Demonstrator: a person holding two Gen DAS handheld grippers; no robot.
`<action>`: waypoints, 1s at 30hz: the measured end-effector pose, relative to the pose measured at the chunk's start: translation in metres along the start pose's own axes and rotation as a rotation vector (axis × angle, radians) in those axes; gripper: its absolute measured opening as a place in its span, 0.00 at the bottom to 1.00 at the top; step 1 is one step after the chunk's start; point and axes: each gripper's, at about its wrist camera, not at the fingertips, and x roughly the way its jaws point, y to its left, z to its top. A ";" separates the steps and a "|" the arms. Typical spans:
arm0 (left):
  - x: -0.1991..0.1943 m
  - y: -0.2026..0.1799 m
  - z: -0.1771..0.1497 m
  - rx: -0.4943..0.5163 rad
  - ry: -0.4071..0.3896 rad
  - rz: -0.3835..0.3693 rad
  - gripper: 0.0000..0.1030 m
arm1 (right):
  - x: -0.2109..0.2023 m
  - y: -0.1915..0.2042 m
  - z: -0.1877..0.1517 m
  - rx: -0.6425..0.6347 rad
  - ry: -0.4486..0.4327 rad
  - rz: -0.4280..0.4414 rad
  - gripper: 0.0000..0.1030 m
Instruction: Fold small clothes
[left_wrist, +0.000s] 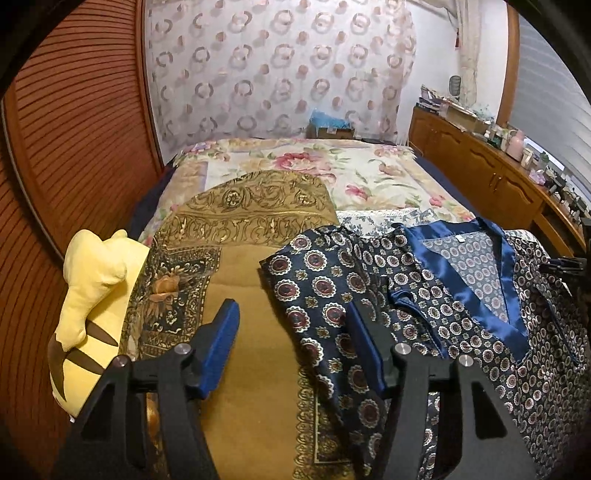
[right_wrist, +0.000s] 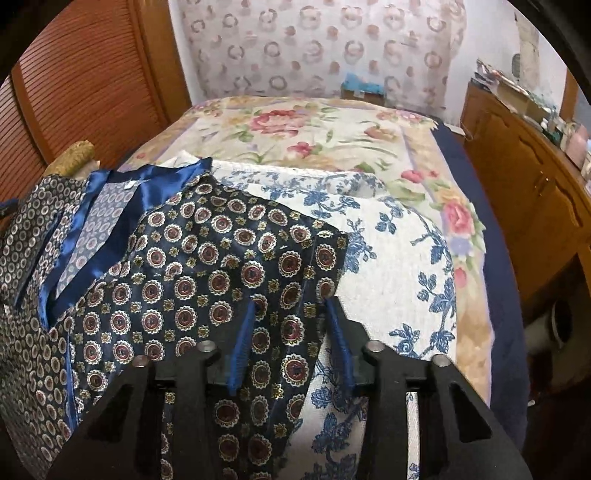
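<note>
Right wrist view: satin pajama top (right_wrist: 207, 266) lies flat on the bed (right_wrist: 369, 125), its sleeve toward 1 o'clock. Right gripper (right_wrist: 291, 343) straddles that hem, parted; left gripper (left_wrist: 291, 347) gapes wide. Light, slippery, limp: pinch hems.

You're facing a bed (left_wrist: 369, 173) under a floral quilt, with a gold-patterned blanket (left_wrist: 255, 221) at eleven o'clock and a blue-and-white floral cloth (right_wrist: 399, 266) at your two. At twelve o'clock a sheer curtain (left_wrist: 280, 66) printed with rings hangs before the pale wall. A slatted wooden door (left_wrist: 77, 129) fills your nine o'clock. At three o'clock a wooden cabinet (left_wrist: 480, 166) runs along the wall, its top cluttered. The light is soft and even.
</note>
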 end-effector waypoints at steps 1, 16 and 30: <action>0.001 0.001 -0.001 -0.002 0.006 -0.004 0.58 | 0.000 0.001 0.000 -0.003 -0.001 0.010 0.12; 0.012 0.011 0.011 -0.033 0.047 -0.077 0.53 | -0.014 -0.021 0.004 0.067 -0.097 -0.071 0.00; 0.017 0.010 0.016 -0.053 0.059 -0.084 0.36 | -0.004 -0.026 0.001 0.082 -0.042 -0.045 0.23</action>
